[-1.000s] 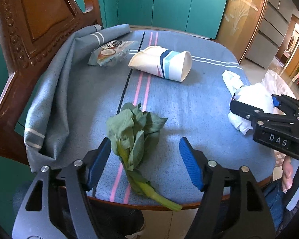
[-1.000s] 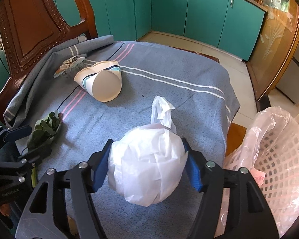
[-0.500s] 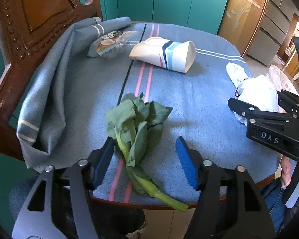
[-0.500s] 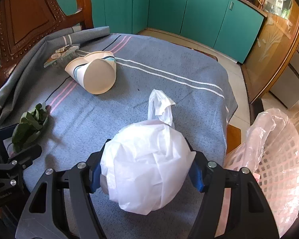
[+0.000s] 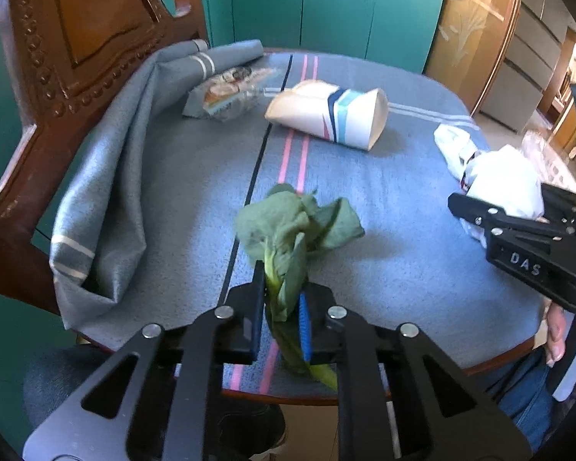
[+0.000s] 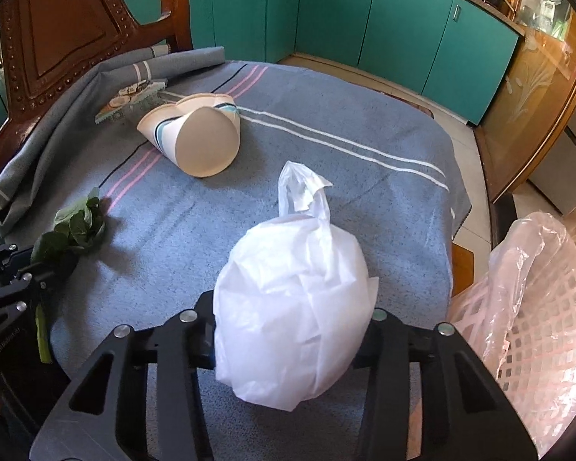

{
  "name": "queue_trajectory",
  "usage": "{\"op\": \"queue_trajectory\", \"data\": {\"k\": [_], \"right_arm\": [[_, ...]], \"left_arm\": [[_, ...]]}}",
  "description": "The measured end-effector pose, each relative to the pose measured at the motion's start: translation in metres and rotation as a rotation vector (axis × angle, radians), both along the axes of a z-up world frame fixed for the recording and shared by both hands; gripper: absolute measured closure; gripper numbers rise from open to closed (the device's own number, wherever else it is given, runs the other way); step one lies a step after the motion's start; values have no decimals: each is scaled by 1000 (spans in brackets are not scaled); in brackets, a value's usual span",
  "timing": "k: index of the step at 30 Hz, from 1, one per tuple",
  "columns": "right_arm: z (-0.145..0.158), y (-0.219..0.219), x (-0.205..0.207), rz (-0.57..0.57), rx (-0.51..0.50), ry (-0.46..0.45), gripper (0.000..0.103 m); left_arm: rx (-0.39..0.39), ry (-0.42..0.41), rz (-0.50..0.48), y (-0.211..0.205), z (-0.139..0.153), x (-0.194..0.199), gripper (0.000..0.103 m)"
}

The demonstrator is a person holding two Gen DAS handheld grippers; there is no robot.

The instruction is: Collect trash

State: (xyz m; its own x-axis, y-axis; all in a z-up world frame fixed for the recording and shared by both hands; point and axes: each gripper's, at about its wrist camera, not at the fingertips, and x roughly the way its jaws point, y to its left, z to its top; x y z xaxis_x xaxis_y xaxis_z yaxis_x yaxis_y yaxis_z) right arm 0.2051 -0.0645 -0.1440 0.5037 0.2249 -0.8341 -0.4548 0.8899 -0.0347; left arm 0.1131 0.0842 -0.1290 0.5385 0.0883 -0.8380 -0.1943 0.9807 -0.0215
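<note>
A leafy green vegetable [image 5: 295, 223] lies on the blue-grey cloth at the table's near edge. My left gripper [image 5: 282, 292] is shut on its stem, with the leaves fanning out ahead of the fingers. In the right wrist view the same greens [image 6: 76, 226] show at far left. A crumpled white plastic bag [image 6: 295, 307] sits between the jaws of my right gripper [image 6: 292, 330]. Those jaws are closing and press into its sides; the bag bulges over them and hides the pads. From the left wrist view the bag [image 5: 503, 180] sits at the right.
A crushed paper cup [image 5: 334, 115] lies on its side mid-table, with a flat snack wrapper [image 5: 226, 94] behind it by a carved wooden chair [image 5: 76, 38]. A white basket lined with pink plastic [image 6: 530, 307] stands to the right of the table. A hand shows at lower right.
My left gripper's jaws came together on the vegetable stem. My right gripper's jaws narrowed against the white bag, squeezing it taller. Neither hand shifted much.
</note>
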Motion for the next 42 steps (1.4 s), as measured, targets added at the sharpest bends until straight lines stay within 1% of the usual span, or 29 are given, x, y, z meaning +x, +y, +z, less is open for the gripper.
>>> {"op": "queue_trajectory", "data": {"k": [10, 17, 35, 39, 42], "right_arm": [[7, -4, -1, -16, 10, -23, 58], [16, -8, -5, -13, 31, -44, 58], [35, -18, -13, -23, 81, -89, 58], [46, -29, -15, -41, 104, -120, 58], [58, -48, -13, -79, 153, -135, 58]], "left_arm": [[56, -100, -9, -14, 35, -13, 87], [77, -139, -19, -20, 48, -15, 87], [89, -180, -34, -34, 64, -26, 87], [88, -183, -45, -40, 65, -25, 87], [74, -178, -83, -52, 64, -22, 87]]}}
